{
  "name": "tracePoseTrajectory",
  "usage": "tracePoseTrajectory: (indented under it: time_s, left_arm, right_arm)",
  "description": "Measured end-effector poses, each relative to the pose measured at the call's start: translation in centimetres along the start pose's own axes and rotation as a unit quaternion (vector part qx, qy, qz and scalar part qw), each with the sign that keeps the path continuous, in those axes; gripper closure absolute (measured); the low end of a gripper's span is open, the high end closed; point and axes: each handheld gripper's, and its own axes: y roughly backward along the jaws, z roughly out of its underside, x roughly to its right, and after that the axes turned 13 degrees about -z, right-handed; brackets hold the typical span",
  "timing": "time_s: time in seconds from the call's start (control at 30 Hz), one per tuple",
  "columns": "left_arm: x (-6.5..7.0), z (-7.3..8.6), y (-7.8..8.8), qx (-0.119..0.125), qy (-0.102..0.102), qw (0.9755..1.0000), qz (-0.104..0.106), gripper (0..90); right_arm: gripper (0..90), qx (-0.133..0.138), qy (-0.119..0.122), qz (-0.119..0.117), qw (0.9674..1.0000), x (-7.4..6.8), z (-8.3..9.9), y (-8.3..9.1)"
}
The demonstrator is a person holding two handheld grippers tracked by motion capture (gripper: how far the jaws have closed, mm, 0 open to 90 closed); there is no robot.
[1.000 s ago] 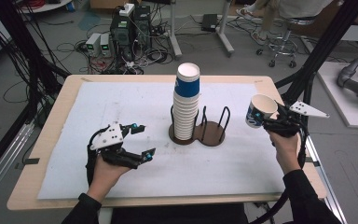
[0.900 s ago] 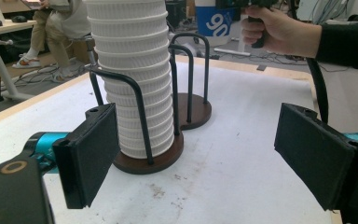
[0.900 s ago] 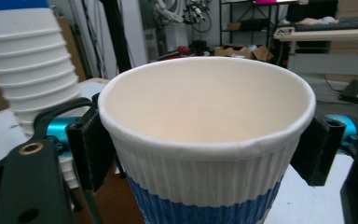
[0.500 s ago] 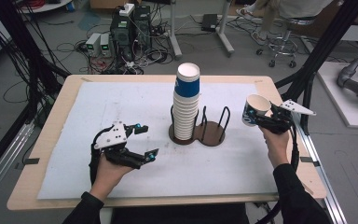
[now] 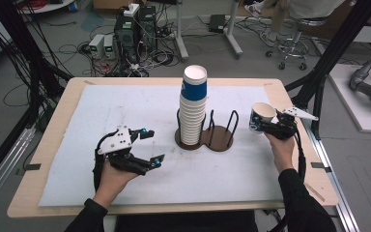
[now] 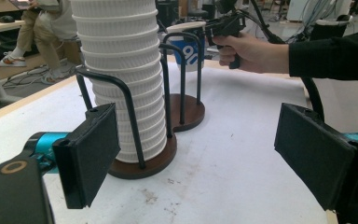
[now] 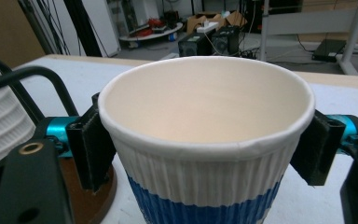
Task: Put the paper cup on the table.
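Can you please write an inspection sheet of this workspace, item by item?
Surface: wooden table with white mat.
Job's things: paper cup, upright, clamped in right gripper; cup stack on one side of holder, other side empty.
Clutter: nothing seen.
Grippers: left gripper open, holding nothing, resting on mat.
Cables: black cable trailing from right gripper; tangle on floor.
Surroundings: electronics boxes, stool.

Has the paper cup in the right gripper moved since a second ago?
Yes. In the high view the paper cup, held in the right gripper, has come down and slightly toward the cup rack; it sat higher against the table's right edge before.
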Motion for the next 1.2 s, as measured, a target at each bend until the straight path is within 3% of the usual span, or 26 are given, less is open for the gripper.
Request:
tracePoseTrajectory:
  time_s: [0.33, 0.6, 1.2]
  left_arm:
    - [0.1, 0.2, 0.3, 0.0, 0.003, 1.0, 0.0, 14.0]
    - [0.1, 0.2, 0.5, 0.002, 0.002, 1.0, 0.001, 14.0]
    - [0.3, -0.2, -0.5, 0.004, -0.005, 0.9999, 0.01, 14.0]
  right_arm:
    - [20.7, -0.036, 0.004, 0.009, 0.9993, 0.6, 0.9, -1.3]
    - [19.9, -0.049, 0.002, 0.016, 0.9987, 0.7, 1.1, -1.6]
    - [16.8, -0.085, 0.019, 0.041, 0.9953, -0.4, 1.4, -0.4]
